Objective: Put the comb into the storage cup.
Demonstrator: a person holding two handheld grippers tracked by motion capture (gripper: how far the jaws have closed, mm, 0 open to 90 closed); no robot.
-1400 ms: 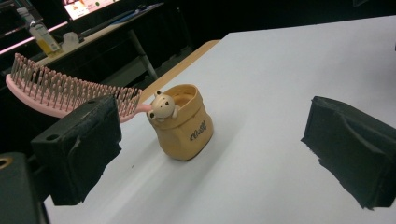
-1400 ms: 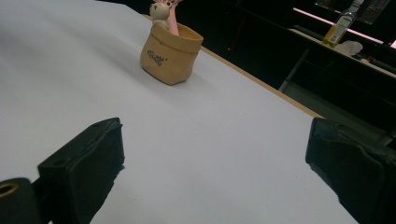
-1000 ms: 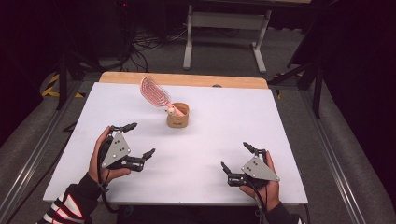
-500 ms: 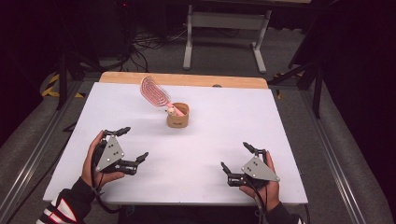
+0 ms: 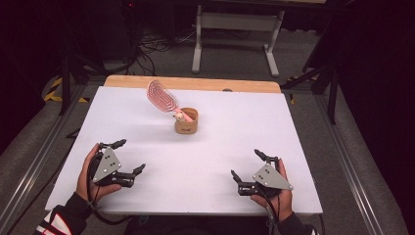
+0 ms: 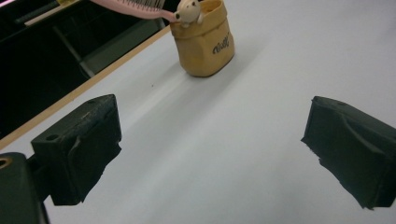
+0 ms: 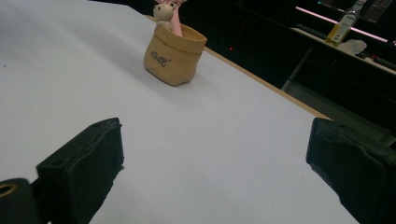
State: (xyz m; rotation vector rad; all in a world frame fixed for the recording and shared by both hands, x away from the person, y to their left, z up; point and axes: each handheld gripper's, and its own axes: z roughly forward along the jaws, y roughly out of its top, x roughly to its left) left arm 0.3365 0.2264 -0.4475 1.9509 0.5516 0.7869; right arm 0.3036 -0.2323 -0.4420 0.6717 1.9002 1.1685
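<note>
A small tan holder (image 5: pixel 187 121) stands upright toward the back middle of the white table (image 5: pixel 220 142). A pink hairbrush (image 5: pixel 163 96) leans out of it to the back left, with a small pale animal figure (image 5: pixel 179 116) at its rim. The holder (image 6: pixel 204 38) and the brush (image 6: pixel 135 7) lie far ahead of the left gripper's jaws. The holder (image 7: pixel 174 54) stands far off in the right gripper view. My left gripper (image 5: pixel 129 156) rests open near the front left. My right gripper (image 5: pixel 244 165) rests open near the front right. Both hold nothing.
A wooden strip (image 5: pixel 195 84) runs along the table's far edge. Metal rails (image 5: pixel 34 166) flank both sides. A grey stand (image 5: pixel 234 29) and cables lie on the floor behind. A bottle (image 7: pixel 340 25) sits on a dark shelf in the right gripper view.
My left gripper has drawn back toward the front left edge of the table. The right gripper, the holder and the brush have stayed put.
</note>
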